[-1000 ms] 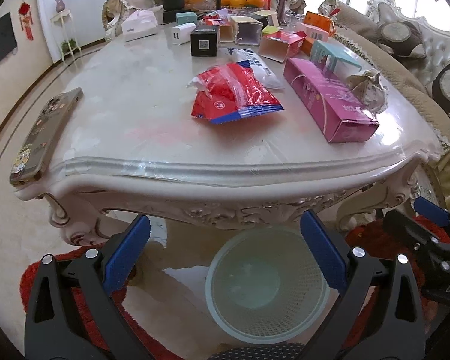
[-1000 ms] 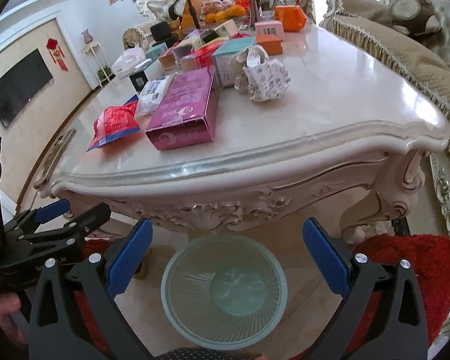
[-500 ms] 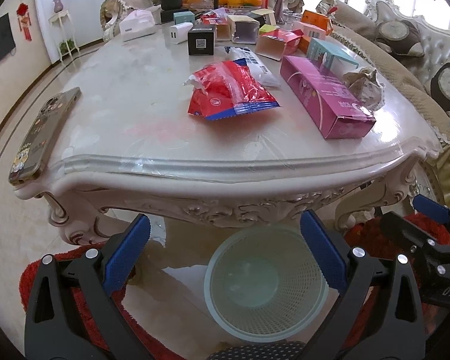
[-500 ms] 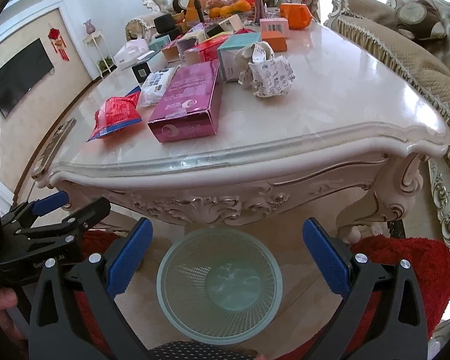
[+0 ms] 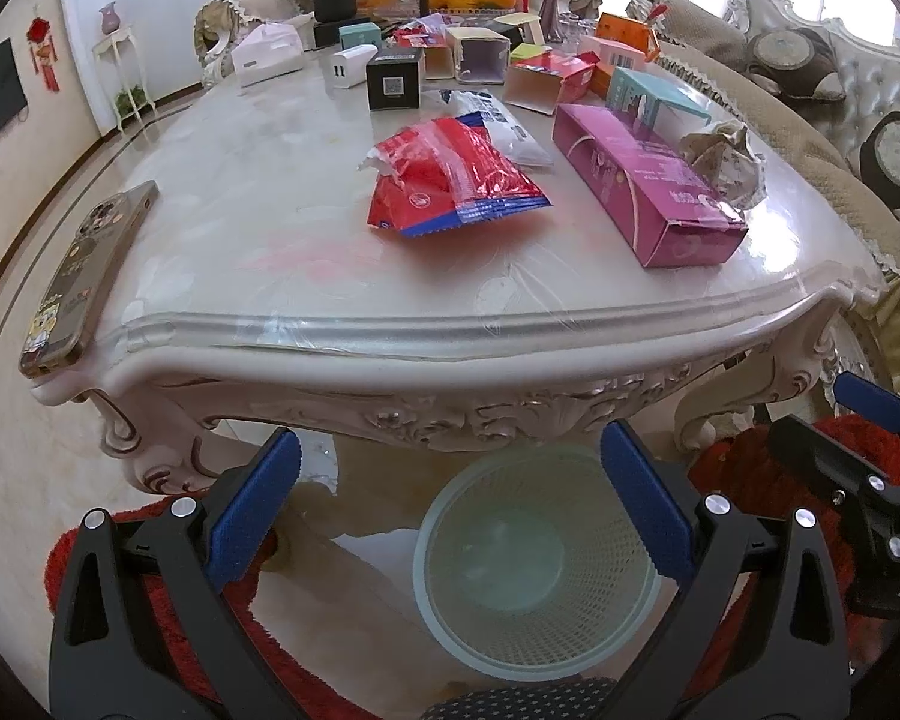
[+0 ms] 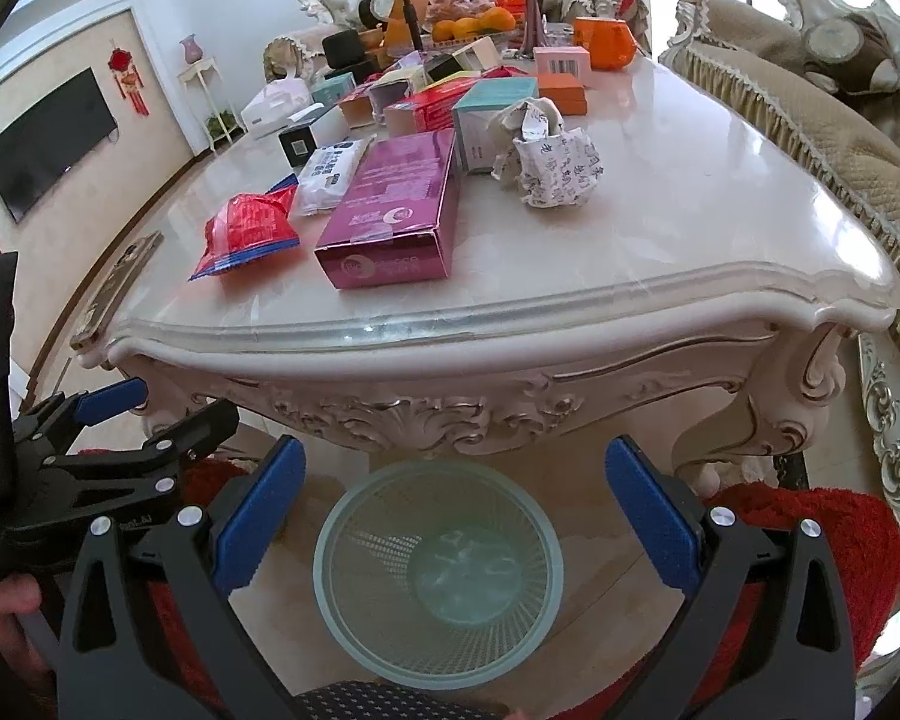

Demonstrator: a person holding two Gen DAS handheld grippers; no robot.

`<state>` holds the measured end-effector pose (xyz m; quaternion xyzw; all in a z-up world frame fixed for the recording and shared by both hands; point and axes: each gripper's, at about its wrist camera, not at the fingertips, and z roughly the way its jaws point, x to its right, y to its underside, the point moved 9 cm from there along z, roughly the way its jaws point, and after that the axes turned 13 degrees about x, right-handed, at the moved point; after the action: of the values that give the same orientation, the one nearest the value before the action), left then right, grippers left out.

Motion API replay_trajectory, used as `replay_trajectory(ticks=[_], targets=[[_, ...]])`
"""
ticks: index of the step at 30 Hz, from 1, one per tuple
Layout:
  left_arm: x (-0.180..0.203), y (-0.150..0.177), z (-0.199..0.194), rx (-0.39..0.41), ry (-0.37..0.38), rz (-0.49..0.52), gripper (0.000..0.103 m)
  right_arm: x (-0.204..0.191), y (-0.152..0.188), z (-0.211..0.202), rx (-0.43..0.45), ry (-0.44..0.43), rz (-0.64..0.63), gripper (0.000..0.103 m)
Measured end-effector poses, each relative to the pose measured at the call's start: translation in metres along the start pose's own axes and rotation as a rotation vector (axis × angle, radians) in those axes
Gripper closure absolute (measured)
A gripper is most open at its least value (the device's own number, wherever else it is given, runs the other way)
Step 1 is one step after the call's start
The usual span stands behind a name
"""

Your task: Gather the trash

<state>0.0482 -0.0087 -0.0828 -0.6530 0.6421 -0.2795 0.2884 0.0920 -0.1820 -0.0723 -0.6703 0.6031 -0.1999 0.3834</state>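
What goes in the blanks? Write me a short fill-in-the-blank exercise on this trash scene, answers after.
1. The mesh wastebasket stands on the floor and holds ____ trash so far.
2. Both the left gripper and the right gripper have their jaws ____.
3. The red snack bag lies on the table to the ____ of the magenta box in the left wrist view.
4. The phone lies at the table's ____ edge in that view.

Answers: no; open; left; left
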Motion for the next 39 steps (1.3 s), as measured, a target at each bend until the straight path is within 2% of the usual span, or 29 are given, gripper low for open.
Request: replay_trajectory(ticks=[21, 37, 39], targets=[[0.003, 0.005, 0.003, -0.015, 0.010, 0.005, 0.006, 0.003, 0.001, -0.001, -0.005, 0.014, 0.002, 0.007], [0.003, 0.009, 0.003, -0.021, 0.020, -0.001, 0.006, -0.001, -0.005, -0.006, 0.029, 0.018, -0.021, 0.007], [0.003, 0.005, -0.001, 0.000, 0.031, -0.002, 0.006, -0.002, -0.009, -0.008, 0.037, 0.007, -0.018, 0.007]])
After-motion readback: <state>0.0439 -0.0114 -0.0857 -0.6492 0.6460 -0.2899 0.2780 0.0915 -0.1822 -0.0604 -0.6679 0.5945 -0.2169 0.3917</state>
